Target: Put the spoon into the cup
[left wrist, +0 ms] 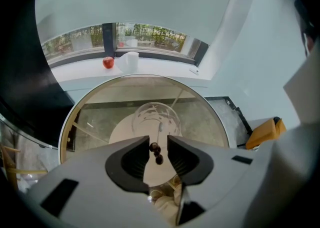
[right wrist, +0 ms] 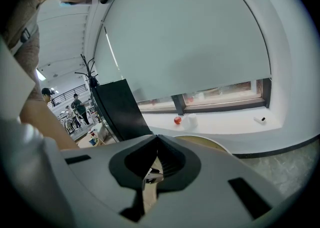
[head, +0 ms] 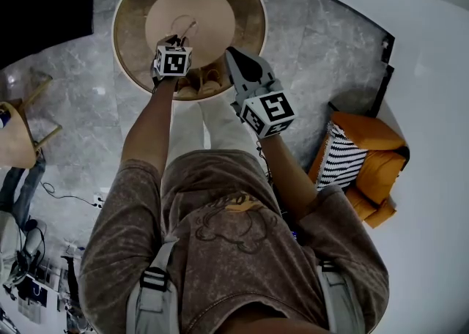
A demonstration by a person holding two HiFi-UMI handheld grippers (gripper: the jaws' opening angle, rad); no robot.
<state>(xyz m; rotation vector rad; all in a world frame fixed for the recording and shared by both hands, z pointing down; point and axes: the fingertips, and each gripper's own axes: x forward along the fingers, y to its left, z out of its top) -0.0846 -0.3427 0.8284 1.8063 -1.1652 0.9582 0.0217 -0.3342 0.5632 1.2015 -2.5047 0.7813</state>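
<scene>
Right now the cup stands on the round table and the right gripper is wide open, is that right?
Not quite. The right gripper is shut, its jaws together, as the right gripper view shows. The cup does stand on the round table.

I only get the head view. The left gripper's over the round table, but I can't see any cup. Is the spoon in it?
Observer: Looks like it. In the left gripper view, the spoon has its thin handle running down into a clear glass cup on the table.
Operator: Is the gripper squeezing it?
Observer: No. The left gripper has its jaws apart, with the spoon's beaded end between them.
Operator: And the other one?
Observer: The right gripper has its jaws together, with nothing between them.
</scene>
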